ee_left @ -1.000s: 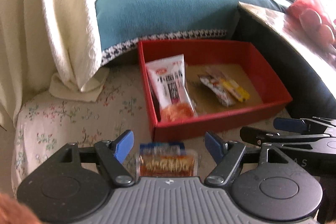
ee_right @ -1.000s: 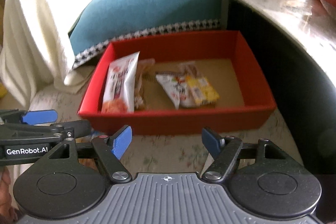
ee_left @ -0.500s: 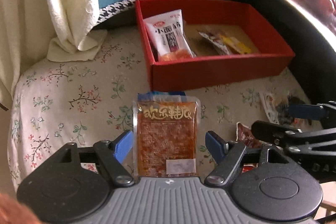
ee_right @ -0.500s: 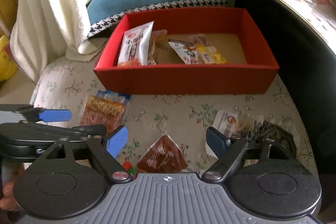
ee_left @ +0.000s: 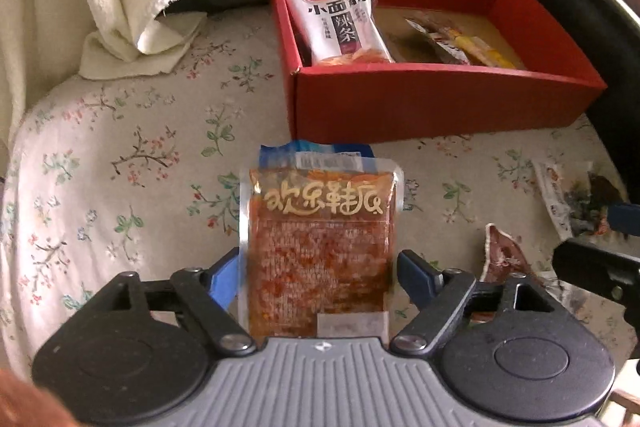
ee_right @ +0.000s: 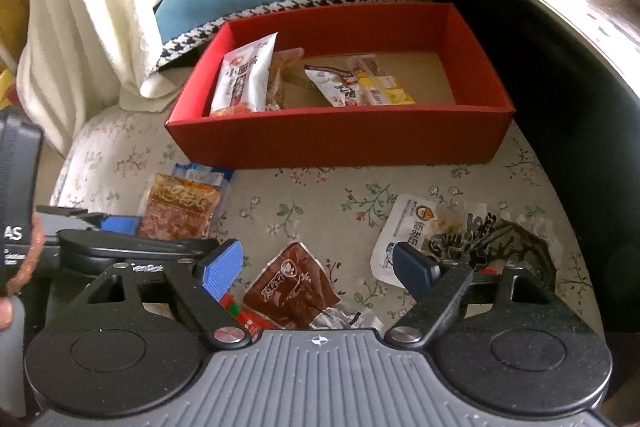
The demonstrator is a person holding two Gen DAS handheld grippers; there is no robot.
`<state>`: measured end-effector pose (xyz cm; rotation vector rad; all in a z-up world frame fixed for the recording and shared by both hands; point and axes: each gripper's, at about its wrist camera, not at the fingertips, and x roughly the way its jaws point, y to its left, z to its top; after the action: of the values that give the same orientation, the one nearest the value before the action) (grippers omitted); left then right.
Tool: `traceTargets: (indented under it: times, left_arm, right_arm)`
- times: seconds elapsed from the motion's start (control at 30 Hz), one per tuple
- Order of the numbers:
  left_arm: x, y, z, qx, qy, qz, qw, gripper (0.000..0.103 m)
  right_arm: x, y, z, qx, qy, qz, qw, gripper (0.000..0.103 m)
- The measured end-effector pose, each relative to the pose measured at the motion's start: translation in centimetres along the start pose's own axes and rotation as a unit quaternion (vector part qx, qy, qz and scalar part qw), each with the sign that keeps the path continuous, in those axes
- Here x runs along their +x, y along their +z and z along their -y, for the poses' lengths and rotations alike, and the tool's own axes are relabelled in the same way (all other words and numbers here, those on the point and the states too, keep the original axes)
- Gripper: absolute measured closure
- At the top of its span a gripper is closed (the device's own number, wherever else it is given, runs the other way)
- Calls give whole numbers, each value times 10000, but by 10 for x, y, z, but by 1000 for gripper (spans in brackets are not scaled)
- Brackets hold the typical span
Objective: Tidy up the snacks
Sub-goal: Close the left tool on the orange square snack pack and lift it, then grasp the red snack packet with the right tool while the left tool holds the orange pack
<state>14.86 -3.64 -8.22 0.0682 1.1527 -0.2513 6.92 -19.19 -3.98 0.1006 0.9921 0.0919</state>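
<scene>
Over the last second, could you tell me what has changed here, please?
Both tongs, left and right, tipped down toward the loose snacks; the orange packet now lies between the left fingers, not yet gripped. The red box and its contents stayed put.

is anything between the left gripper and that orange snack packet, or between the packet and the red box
Nothing visible blocks either. The orange clear-edged snack packet lies flat on the floral cloth, between the open fingers of the left gripper. Ahead, only bare cloth separates it from the red cardboard box, whose near wall it must be lifted over.
</scene>
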Motion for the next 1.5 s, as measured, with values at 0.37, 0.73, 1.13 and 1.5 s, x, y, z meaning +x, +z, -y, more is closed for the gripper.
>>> traceTargets:
  times: [0.37,0.73,1.13,1.5]
  left_arm:
    - [-24,1,-7,-67,-260,225,9994,42]
    - [-35,6,-9,-99,-584,234,9980,42]
    - [-33,7,-10,-137,-639,164,9977,42]
    - [-32,7,-10,-87,-683,121,9976,42]
  right_arm:
    - [-1,-26,-15,-669,158,-400,9968,16]
    - [26,-47,-36,-1470,528,-1003,9826,15]
    - [15,-46,-32,-904,543,-942,9899,48]
    - [34,-48,-48,-1230,400,-1180,9846,35]
